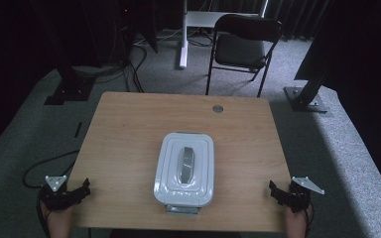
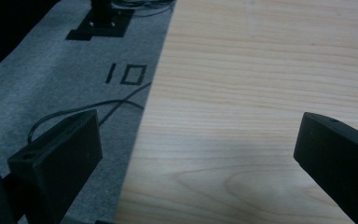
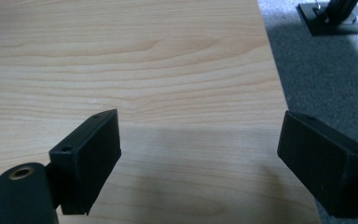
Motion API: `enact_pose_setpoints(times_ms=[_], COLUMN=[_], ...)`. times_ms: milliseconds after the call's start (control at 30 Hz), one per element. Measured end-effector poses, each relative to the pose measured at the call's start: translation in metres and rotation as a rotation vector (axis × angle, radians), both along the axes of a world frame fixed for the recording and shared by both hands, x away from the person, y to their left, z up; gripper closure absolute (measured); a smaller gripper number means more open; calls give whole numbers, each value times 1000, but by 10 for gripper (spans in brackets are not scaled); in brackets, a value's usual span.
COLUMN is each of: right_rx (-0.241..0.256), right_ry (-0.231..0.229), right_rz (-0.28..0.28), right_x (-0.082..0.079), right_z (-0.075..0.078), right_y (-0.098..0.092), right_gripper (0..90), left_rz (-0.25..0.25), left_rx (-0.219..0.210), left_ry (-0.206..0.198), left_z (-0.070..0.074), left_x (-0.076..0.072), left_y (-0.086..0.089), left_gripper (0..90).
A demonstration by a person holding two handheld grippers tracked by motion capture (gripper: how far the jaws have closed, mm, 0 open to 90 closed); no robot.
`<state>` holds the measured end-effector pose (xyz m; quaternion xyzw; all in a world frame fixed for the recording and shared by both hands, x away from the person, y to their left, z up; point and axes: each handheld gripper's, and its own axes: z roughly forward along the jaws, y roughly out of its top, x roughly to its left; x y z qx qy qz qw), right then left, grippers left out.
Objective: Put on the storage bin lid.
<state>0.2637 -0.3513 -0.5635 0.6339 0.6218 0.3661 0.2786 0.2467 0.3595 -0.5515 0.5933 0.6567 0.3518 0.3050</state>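
White lidded container [image 1: 184,170] sits at the near-centre of the wooden table [image 1: 124,129], close to the person's edge, with a metal latch [image 1: 182,209] at its near short side. Long axis runs away from the person, near edge to far edge; the grey handle [image 1: 185,164] on the lid lies along the same line, so its two long flanks face left and right. Left gripper [image 1: 74,192] rests at the near left corner of the table, jaws wide apart and holding nothing; its own view confirms the gap, one jaw over the carpet [image 2: 51,88], the other over the wood. Right gripper [image 1: 281,193] rests at the near right corner, jaws likewise spread and empty, bare tabletop between them in the right gripper view. The container lies inward and slightly forward of both grippers, roughly midway between them; judged from the high view, neither is clearly nearer. Judgement: any grasp of the handle calls for an inward sweep, jaws closing across the handle's short width. Nothing touches the container now.
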Motion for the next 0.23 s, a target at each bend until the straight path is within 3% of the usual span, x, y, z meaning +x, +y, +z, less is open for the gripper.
enact_pose_setpoints(times_ms=[233], right_rx=[-4], right_ry=[11], right_rz=[6], right_x=[1], right_z=[0], right_y=[0], right_gripper=[132], left_rz=[-26], left_rx=[-9], left_ry=[5], left_z=[0], left_x=[1], left_y=[-2], left_gripper=[16])
